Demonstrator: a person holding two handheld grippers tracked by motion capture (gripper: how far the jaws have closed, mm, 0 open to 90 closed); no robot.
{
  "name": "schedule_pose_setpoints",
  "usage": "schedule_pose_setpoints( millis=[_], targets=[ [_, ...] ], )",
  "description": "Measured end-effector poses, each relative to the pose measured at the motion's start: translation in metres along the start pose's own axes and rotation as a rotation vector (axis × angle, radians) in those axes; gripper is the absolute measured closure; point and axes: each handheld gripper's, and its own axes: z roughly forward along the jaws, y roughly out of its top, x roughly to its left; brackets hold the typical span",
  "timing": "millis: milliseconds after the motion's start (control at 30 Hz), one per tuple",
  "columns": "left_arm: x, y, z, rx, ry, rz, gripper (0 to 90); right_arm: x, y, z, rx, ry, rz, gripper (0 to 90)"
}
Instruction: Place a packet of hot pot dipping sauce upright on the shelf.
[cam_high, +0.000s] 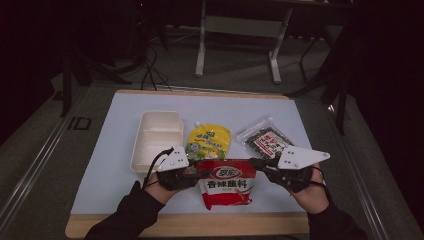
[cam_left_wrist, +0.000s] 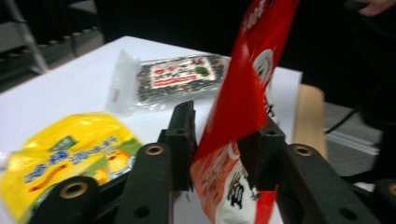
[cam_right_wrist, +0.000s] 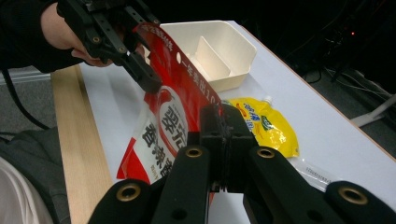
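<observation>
Both tools pinch the red pouch by its top corners, lifted off the tabletop.

High view: left tool and right tool hold the red pouch taut between them, probably to carry it toward the white box; forearms enter low, hands level. Left gripper view: jaws clamp the pouch edge, which hangs upright. Right gripper view: jaws closed tight on its other corner.

Both tools gripping red packet
</observation>
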Motion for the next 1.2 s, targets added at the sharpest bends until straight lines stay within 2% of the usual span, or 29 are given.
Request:
schedule_pose_setpoints(
  millis=[67,133,167,267,333,367,433,600,700,833,900,967,1033,1100,1200],
  targets=[
    [0.0,0.001,0.0,0.016,-0.018,0.0,81.5,0.0,-0.001,-0.001,0.002,-0.001,0.003,89.4],
    [-0.003,0.002,0.001,0.031,-0.016,0.017,89.2,-0.001,-0.001,-0.001,0.004,0.004,0.004,89.4],
    [-0.004,0.003,0.0,0.035,-0.008,0.033,89.8,0.0,-0.001,-0.001,0.007,-0.005,-0.001,89.4],
    [-0.01,0.004,-0.001,0.033,-0.007,0.069,90.0,-0.002,-0.004,-0.002,0.003,-0.01,0.008,89.1],
    [-0.013,0.006,-0.002,0.03,-0.023,0.082,90.0,-0.003,-0.006,-0.004,0.003,-0.009,0.011,87.3],
    [-0.014,0.006,-0.002,0.031,-0.022,0.09,90.0,-0.003,-0.007,-0.004,0.002,-0.011,0.01,83.5],
    [-0.017,0.007,-0.002,0.031,-0.023,0.109,90.0,-0.006,-0.011,-0.003,0.004,0.013,0.032,72.3],
    [-0.02,0.008,-0.005,0.013,-0.054,0.099,90.0,-0.007,-0.022,0.007,0.032,-0.001,0.045,61.3],
    [-0.023,0.009,-0.007,0.01,-0.057,0.107,90.0,-0.008,-0.025,0.009,0.024,0.027,0.049,57.0],
    [-0.024,0.009,-0.011,-0.007,-0.069,0.1,90.0,-0.01,-0.026,0.01,0.036,0.093,0.051,51.6],
    [-0.025,0.012,-0.013,-0.028,-0.081,0.094,90.0,-0.011,-0.027,0.013,0.05,0.09,0.05,49.1],
    [-0.027,0.016,-0.016,-0.044,-0.075,0.11,90.0,-0.012,-0.028,0.017,0.056,0.095,0.056,45.9],
    [-0.029,0.019,-0.017,-0.043,-0.073,0.118,90.0,-0.014,-0.028,0.021,0.055,0.117,0.059,46.7],
    [-0.029,0.021,-0.017,-0.036,-0.071,0.124,90.0,-0.014,-0.026,0.023,0.042,0.145,0.063,51.8],
    [-0.029,0.022,-0.016,-0.038,-0.074,0.116,90.0,-0.013,-0.022,0.024,0.039,0.173,0.041,68.4]
  ],
)
